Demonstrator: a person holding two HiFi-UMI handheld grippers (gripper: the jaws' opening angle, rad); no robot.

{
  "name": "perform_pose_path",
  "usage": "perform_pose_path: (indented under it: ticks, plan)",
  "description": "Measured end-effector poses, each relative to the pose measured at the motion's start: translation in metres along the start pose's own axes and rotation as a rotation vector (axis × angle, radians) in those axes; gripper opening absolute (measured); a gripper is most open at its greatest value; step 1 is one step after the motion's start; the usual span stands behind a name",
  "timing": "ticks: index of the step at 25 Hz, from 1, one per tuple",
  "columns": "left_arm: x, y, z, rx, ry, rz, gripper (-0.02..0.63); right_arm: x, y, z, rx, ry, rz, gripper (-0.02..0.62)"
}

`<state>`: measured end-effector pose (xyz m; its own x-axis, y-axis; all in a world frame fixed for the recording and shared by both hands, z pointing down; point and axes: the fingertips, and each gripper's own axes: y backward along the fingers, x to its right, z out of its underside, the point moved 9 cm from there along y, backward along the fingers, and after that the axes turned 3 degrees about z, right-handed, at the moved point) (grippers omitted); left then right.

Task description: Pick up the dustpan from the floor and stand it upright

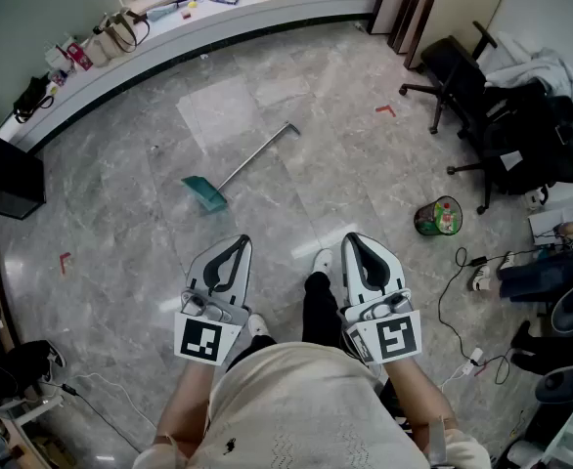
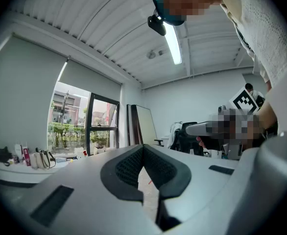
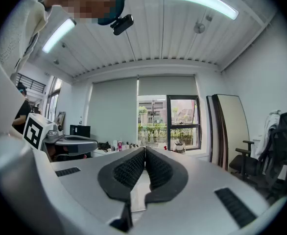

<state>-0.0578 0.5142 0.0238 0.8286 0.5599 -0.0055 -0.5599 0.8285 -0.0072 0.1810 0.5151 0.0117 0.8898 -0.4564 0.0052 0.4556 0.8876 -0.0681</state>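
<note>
Your dustpan point(image 1: 206, 192) is lying flat on the grey marble floor point(image 1: 296, 86), out ahead of you and a little to your left, well apart from both grippers. Its long axis runs on a diagonal: the pan end sits nearer you and to the left, and the handle heads away up and to the right, ending in a short bent grip. Looks-wise it's a small teal scoop on a long, thin metal-coloured pole (the pole is by far most of its length).

Your left gripper point(image 1: 240, 241) and right gripper point(image 1: 355, 239) are both held low, close to your body, pointing forward. In the left gripper view the left one's black ribbed pads point(image 2: 130, 166) meet at the tips with nothing between them, and the right gripper view shows the same thing, jaws together and empty. A green round tub point(image 1: 436, 217) sits on the floor off to your right.
</note>
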Motion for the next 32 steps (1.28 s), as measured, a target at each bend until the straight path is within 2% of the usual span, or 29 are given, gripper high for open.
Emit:
perform_pose_path:
  ticks: [4,6,9,12,14,19,23,26,28,31,32]
  plan:
    - [-0.006,-0.091,0.003,-0.019,-0.010,-0.025,0.011,0.081,-0.056,0.000,-0.027,-0.011,-0.012,0.017]
    - [-0.003,-0.138,0.000,-0.022,-0.018,-0.042,0.011,0.118,-0.083,-0.005,-0.039,0.006,-0.049,0.017]
    - [0.007,-0.195,-0.007,-0.008,-0.029,-0.053,0.011,0.164,-0.113,-0.016,-0.021,0.002,-0.110,0.017]
    - [0.009,-0.249,-0.015,0.021,0.006,-0.084,0.011,0.205,-0.143,-0.028,0.034,-0.036,-0.119,0.017]
    - [0.002,-0.281,-0.016,0.013,0.007,-0.087,0.011,0.230,-0.162,-0.027,0.012,-0.020,-0.130,0.017]
    - [-0.042,-0.355,-0.003,-0.020,0.009,-0.083,0.011,0.277,-0.235,-0.020,-0.043,-0.007,-0.133,0.017]
    - [-0.091,-0.426,0.015,-0.049,0.024,-0.058,0.011,0.315,-0.312,-0.019,-0.025,-0.031,-0.136,0.017]
    - [-0.135,-0.477,0.023,-0.074,0.029,-0.042,0.011,0.339,-0.374,-0.021,-0.059,-0.038,-0.117,0.017]
    - [-0.168,-0.509,0.030,-0.108,-0.009,-0.024,0.011,0.351,-0.417,-0.021,-0.083,-0.025,-0.109,0.017]
    - [-0.214,-0.555,0.051,-0.224,-0.197,0.060,0.011,0.364,-0.484,-0.019,-0.061,-0.045,-0.093,0.017]
    - [-0.228,-0.570,0.062,-0.249,-0.217,0.065,0.011,0.368,-0.503,-0.015,-0.058,-0.055,-0.086,0.017]
